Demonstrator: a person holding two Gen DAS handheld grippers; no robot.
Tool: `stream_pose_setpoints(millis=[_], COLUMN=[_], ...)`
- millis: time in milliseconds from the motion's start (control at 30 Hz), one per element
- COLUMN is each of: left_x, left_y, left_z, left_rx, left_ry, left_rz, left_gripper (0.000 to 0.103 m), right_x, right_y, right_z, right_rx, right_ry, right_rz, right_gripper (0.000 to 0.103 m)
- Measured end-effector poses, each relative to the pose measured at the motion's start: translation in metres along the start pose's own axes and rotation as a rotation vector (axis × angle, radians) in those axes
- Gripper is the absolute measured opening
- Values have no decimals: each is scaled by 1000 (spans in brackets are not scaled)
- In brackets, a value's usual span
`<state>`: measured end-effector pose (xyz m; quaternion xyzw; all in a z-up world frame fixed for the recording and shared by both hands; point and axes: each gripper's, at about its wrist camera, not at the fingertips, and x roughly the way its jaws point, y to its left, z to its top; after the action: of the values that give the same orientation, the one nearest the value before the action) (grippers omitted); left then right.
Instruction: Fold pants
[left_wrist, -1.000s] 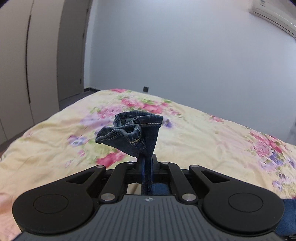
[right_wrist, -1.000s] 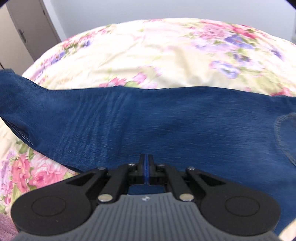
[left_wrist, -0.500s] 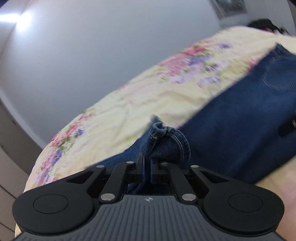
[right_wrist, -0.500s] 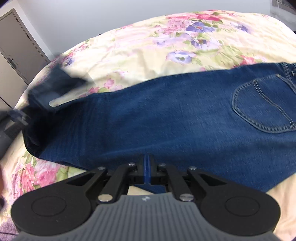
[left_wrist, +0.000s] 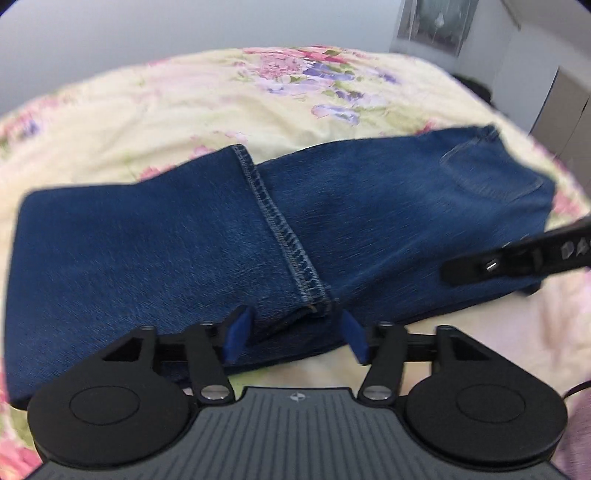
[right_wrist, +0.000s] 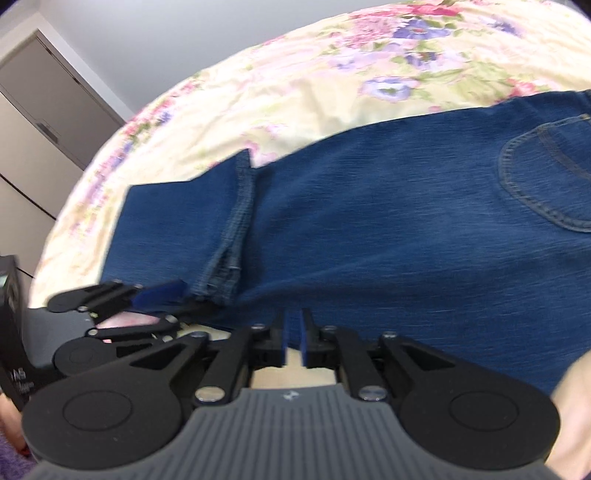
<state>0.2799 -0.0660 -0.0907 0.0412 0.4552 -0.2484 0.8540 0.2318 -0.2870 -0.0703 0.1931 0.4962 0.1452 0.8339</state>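
Where they lie: though the shot is blurred, the jeans (left_wrist: 369, 221) rest flat on the flowered bedspread (left_wrist: 221, 103), leg end doubled back over the thigh.
Left gripper (left_wrist: 295, 336): jaws opening, already wide; the hem corner (left_wrist: 314, 295) lies between the blue pads, which don't press on it.
Right gripper (right_wrist: 294, 339): jaws opening, only a narrow gap so far; the near edge of the denim sits at the tips, and I can't see the pads biting it.
Hem seam (left_wrist: 273, 218): runs slantwise across the top layer, away from the left tongs.
Back pocket (right_wrist: 546, 177): farther off, toward the waist end.
How it will handle: denim looks heavy and fairly stiff (it holds a crease, not slippery), so I'd guess it stays put once dropped.
Where to grip: the thick stitched hem or the folded edge at the left, both layers together.
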Motion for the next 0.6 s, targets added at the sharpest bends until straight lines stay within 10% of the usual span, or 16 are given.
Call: stream_pose_setpoints(millis=[167, 600], left_x=[-27, -70], left_y=[18, 95], left_z=[8, 0], left_rx=[-71, -137], left_ry=[-20, -71], left_rz=[-121, 230], left_gripper=[68, 68], right_x=[5, 77], right_y=[18, 24], right_z=[5, -5], right_rx=[34, 462], right_ry=[-3, 109], right_rz=[92, 243], right_gripper=[32, 46])
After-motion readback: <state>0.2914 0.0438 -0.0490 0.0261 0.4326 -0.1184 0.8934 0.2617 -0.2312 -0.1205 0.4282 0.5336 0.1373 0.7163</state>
